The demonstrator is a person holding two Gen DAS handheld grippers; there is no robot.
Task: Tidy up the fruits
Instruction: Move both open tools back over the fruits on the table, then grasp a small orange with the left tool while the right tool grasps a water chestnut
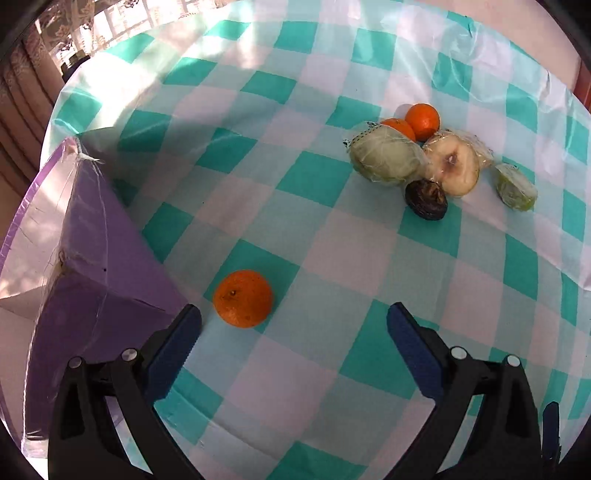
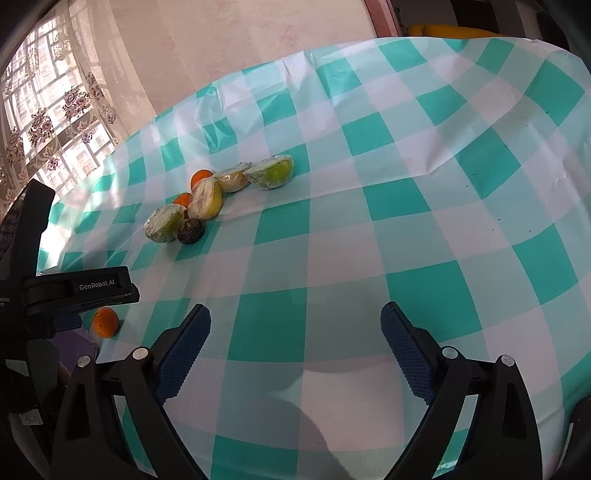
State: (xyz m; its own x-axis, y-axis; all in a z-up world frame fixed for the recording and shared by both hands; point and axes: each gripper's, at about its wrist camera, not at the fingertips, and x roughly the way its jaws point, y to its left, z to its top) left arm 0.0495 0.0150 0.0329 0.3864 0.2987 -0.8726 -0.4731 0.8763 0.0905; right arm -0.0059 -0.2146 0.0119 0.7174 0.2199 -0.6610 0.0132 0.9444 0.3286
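A lone orange (image 1: pixel 243 298) lies on the checked tablecloth just beyond my left gripper (image 1: pixel 293 325), nearer its left finger, and touches neither pad. That gripper is open and holds nothing. Further off sits a fruit pile: two oranges (image 1: pixel 423 120), a wrapped green fruit (image 1: pixel 386 158), a wrapped cut half (image 1: pixel 452 164), a dark wrinkled fruit (image 1: pixel 426 199) and another wrapped piece (image 1: pixel 515 188). My right gripper (image 2: pixel 295 325) hangs open over bare cloth. The right wrist view has the same pile (image 2: pixel 207 199) at mid-left and the lone orange (image 2: pixel 105 322) beneath the left gripper's body (image 2: pixel 79 288).
A purple box (image 1: pixel 96 258) with a pale lining stands at the left, close to the lone orange. The table's far edge meets a pink wall (image 2: pixel 258 33). A curtained window (image 2: pixel 48 110) is at the left. Checked cloth (image 2: pixel 406 229) spreads out to the right of the pile.
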